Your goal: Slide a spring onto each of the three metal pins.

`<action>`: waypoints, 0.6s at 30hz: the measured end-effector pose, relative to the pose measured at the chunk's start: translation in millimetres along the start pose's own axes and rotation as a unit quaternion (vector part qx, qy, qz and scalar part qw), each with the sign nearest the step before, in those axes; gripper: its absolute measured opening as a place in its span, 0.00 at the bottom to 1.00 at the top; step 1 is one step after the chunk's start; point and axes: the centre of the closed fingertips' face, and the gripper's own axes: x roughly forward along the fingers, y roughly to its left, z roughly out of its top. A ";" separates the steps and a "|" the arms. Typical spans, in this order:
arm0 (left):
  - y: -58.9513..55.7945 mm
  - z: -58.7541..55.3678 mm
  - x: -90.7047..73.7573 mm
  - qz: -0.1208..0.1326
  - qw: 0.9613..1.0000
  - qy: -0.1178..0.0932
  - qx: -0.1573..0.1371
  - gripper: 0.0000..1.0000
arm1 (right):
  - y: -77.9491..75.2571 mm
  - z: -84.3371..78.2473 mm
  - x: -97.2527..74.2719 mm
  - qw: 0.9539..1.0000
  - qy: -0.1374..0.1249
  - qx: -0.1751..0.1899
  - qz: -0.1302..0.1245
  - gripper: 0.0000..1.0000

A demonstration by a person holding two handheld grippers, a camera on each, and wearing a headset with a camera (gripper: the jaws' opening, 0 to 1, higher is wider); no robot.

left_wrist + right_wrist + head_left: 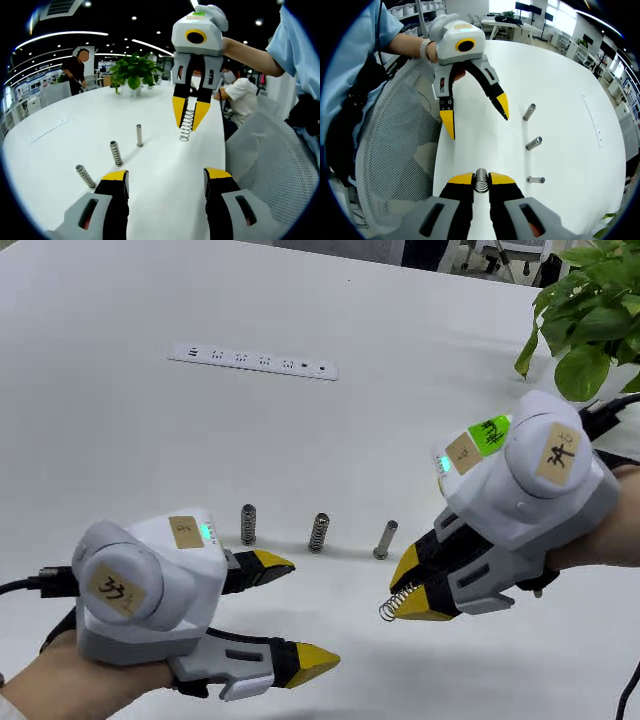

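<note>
Three metal pins stand in a row on the white table (150, 430). The left pin (248, 524) and the middle pin (319, 532) each wear a spring; the right pin (385, 539) is bare. My right gripper (407, 600) hovers just right of the bare pin, shut on a loose spring (396, 603) that pokes out past its yellow tips. That spring (481, 180) sits between the jaws in the right gripper view. My left gripper (290, 612) is open and holds nothing, in front of the left pin (86, 176).
A white power strip (252, 361) lies farther back on the table. A green potted plant (590, 310) stands at the far right edge. A mesh office chair (395, 150) is beside the table, and people sit or stand in the background (240, 92).
</note>
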 end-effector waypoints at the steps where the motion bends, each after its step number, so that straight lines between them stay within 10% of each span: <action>1: 2.9 -0.7 -2.7 0.007 1.000 0.000 -0.004 0.66 | -1.6 -0.5 -1.3 1.000 0.001 0.001 -0.001 0.12; 11: 41.9 -9.9 -28.5 0.094 0.995 -0.009 -0.035 0.99 | -22.8 -10.6 -10.0 1.000 0.014 0.000 -0.011 0.12; 18: 48.7 -15.9 -35.0 0.109 0.992 -0.013 -0.058 1.00 | -36.5 -12.5 -14.7 1.000 0.026 -0.009 -0.014 0.12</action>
